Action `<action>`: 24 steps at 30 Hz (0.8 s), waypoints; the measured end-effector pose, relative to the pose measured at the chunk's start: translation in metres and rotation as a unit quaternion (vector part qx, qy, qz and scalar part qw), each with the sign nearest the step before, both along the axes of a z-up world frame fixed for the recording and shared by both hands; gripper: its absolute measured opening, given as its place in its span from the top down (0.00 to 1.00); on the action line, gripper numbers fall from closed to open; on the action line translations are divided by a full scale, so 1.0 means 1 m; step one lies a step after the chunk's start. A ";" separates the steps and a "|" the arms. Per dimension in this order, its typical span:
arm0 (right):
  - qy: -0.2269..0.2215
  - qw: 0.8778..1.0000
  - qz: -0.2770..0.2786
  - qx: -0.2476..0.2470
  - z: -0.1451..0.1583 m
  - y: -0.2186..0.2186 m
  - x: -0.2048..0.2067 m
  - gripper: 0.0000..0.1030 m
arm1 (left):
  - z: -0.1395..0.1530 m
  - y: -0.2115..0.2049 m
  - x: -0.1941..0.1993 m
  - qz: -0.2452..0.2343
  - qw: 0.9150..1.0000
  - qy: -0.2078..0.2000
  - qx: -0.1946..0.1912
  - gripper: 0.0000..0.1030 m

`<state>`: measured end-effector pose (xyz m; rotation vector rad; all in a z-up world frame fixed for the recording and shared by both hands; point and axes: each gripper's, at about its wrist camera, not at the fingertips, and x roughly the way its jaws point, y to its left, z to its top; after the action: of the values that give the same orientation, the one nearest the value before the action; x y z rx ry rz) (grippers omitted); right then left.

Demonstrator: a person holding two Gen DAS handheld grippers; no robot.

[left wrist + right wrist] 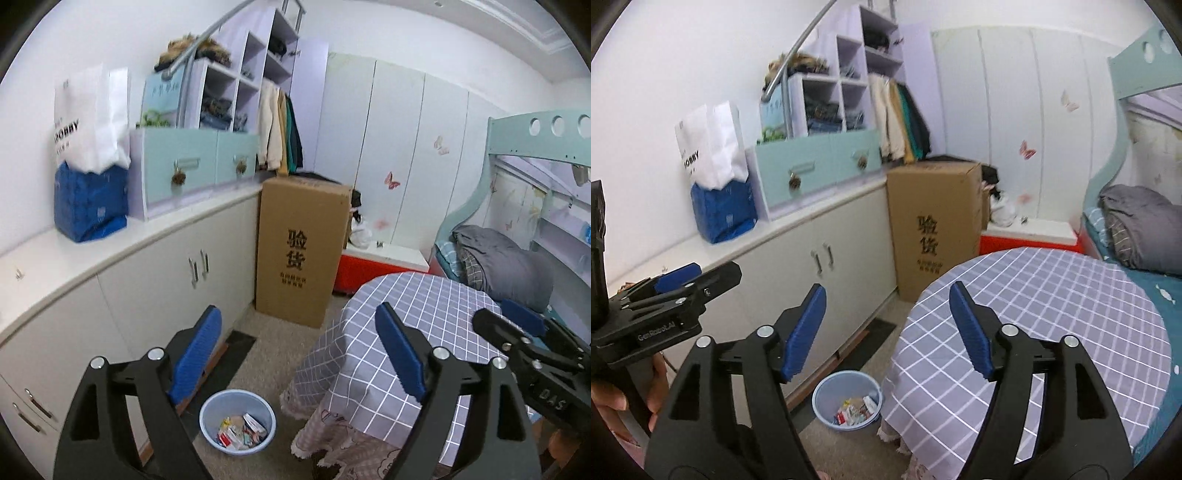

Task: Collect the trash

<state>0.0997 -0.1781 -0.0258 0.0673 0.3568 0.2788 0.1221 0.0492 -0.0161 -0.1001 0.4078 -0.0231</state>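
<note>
Below spread empty jaws, trash (242, 432) in bin (212, 408)

cardboard box (301, 254), checked tablecloth (1034, 314), grey blanket (1137, 225)

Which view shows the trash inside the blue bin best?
The left wrist view: it looks down into the bin, so the trash shows clearly. In the right wrist view the bin looks smaller and its near wall hides part.

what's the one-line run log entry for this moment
left gripper: open, empty | right gripper: open, empty | bin: on floor beside table, holds wrappers | tabletop: no trash seen
</note>
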 end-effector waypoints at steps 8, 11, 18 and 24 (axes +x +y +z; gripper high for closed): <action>-0.044 0.998 -0.042 0.004 0.000 -0.023 -0.051 0.27 | 0.008 -0.034 -0.045 0.008 0.998 -0.043 0.048 0.13; -0.054 0.997 -0.059 0.008 -0.005 -0.030 -0.068 0.23 | 0.012 -0.040 -0.061 -0.002 0.997 -0.058 0.044 0.11; -0.075 0.993 -0.091 0.003 -0.014 -0.036 -0.099 0.17 | 0.012 -0.053 -0.094 -0.016 0.995 -0.086 0.047 0.08; -0.076 0.992 -0.098 0.007 -0.021 -0.041 -0.106 0.17 | 0.012 -0.063 -0.105 -0.019 0.992 -0.108 0.061 0.07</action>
<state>-0.0065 -0.2189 -0.0466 0.0940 0.1953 0.0902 0.0170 -0.0133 -0.0037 0.0318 0.1945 -0.0461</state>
